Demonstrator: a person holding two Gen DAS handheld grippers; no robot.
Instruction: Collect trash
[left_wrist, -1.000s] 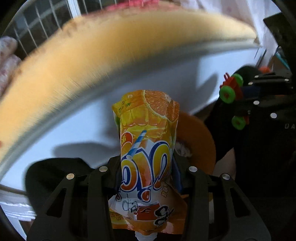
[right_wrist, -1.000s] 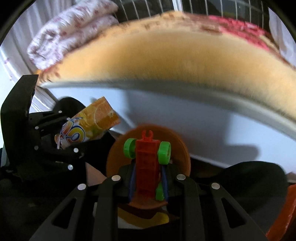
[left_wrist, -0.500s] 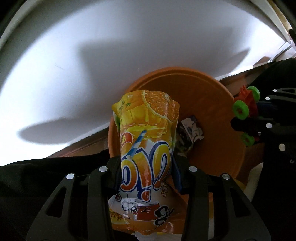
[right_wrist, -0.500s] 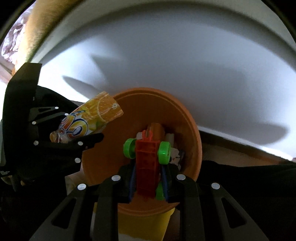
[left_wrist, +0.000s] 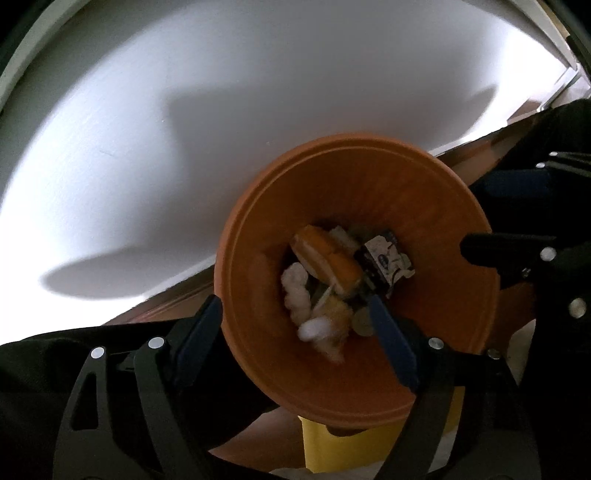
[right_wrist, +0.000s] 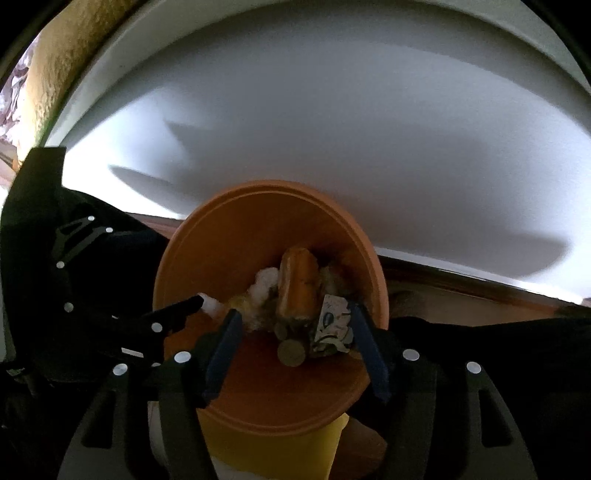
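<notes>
Both views look down into an orange-rimmed bin. My left gripper hangs over it, its jaws opening and nothing between the blue pads. A blurred yellow and white juice pouch lies loose just below, among the trash. My right gripper is also over the bin, jaws opening and empty. The bin holds an orange block, white tissue, a printed wrapper and a round cap. I cannot pick out the red toy.
The bin's yellow body stands on a brown floor against a white panel. Black sleeves flank the bin. One finger of the left gripper reaches over the rim.
Both grippers went down toward the bin, then opened. The juice pouch left the left gripper and the red toy left the right gripper; the pouch now lies in the bin.
</notes>
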